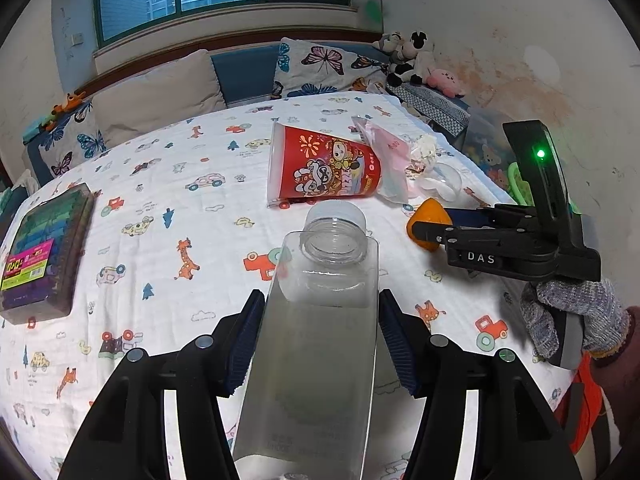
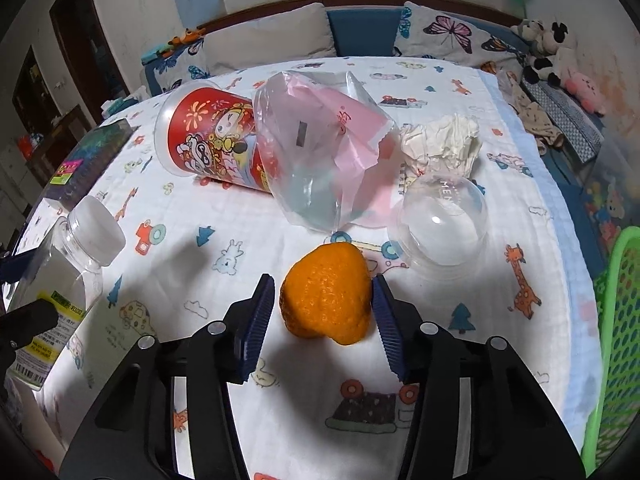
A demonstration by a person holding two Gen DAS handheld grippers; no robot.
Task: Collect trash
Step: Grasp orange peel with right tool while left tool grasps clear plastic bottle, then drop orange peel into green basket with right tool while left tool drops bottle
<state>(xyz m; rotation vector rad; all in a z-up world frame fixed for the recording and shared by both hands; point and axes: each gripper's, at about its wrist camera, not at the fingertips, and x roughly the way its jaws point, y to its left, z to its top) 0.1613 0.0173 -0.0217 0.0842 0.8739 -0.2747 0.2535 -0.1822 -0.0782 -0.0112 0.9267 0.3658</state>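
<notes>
Clear plastic fills the left hand-held gripper [image 1: 320, 344]: its two blue ribbed pads are clamped against the flat sides of a transparent bottle [image 1: 320, 320], which has a white cap and tilts away over the bed [image 1: 168, 184].

Over to the right, the right hand-held gripper [image 2: 323, 320] points down at an orange peel [image 2: 326, 292] lying on the printed bedsheet. The peel sits between its blue pads; the right pad looks to be touching the peel, while a narrow gap shows on the left, so the grip is not closed on it. A grey knitted glove [image 1: 576, 316] wraps the hand holding this tool.

Farther up the sheet the remaining litter lies close together: a red printed paper cup [image 2: 208, 140] on its side, a crinkled clear plastic bag [image 2: 320, 148] with pink paper inside resting against it, a crumpled white tissue [image 2: 440, 144] just beside the bag, and a clear domed lid [image 2: 440, 228] near the peel. A green mesh basket [image 2: 616, 320] stands at the bed's right edge. On the far left of the sheet lies a flat box of coloured items [image 1: 44, 256], well apart from the rest.
</notes>
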